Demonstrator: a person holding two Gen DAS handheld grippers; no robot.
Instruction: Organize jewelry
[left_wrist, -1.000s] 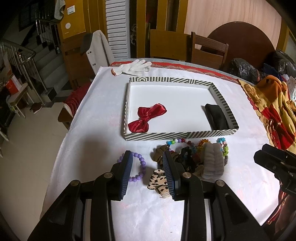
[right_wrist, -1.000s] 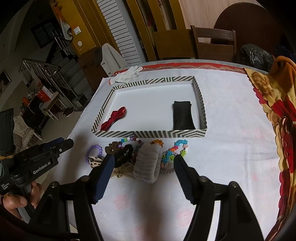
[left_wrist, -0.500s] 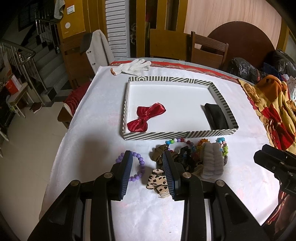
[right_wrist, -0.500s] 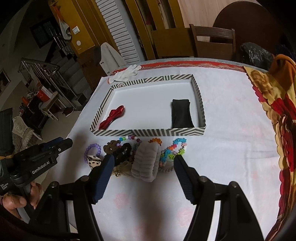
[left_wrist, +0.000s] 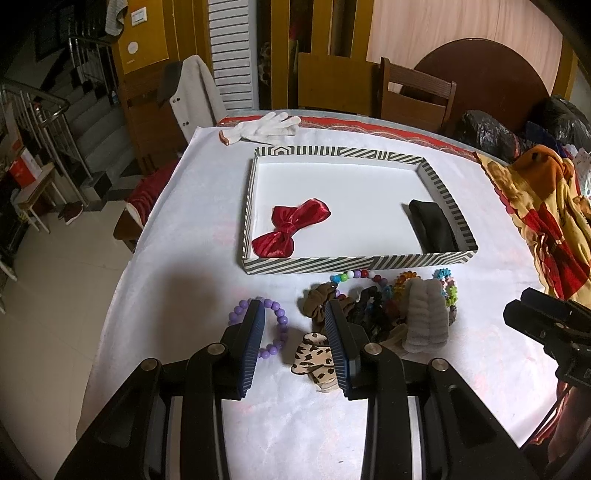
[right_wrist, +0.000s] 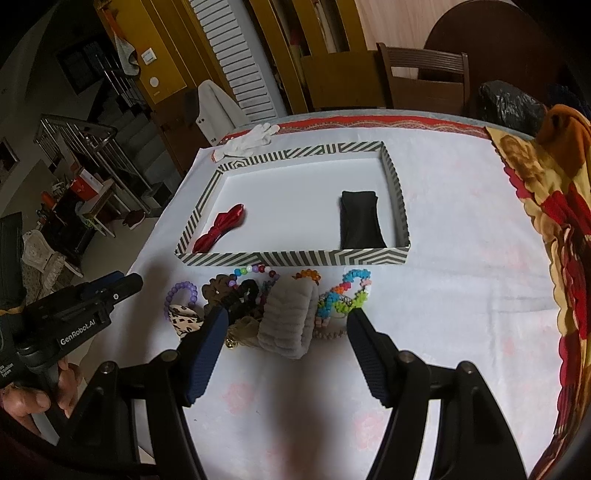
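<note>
Both jaws are held spread – left gripper (left_wrist: 295, 328) lined up over the leopard bow (left_wrist: 314, 356), probably; right gripper (right_wrist: 286, 325) framing the grey scrunchie (right_wrist: 286, 319) for the striped tray (right_wrist: 295, 257).

"GenRobot.AI" on left claw (right_wrist: 77, 326) body

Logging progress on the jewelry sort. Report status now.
Left gripper and right gripper open, empty. Red bow and black band in striped tray; pile still outside. Nothing blocking.
</note>
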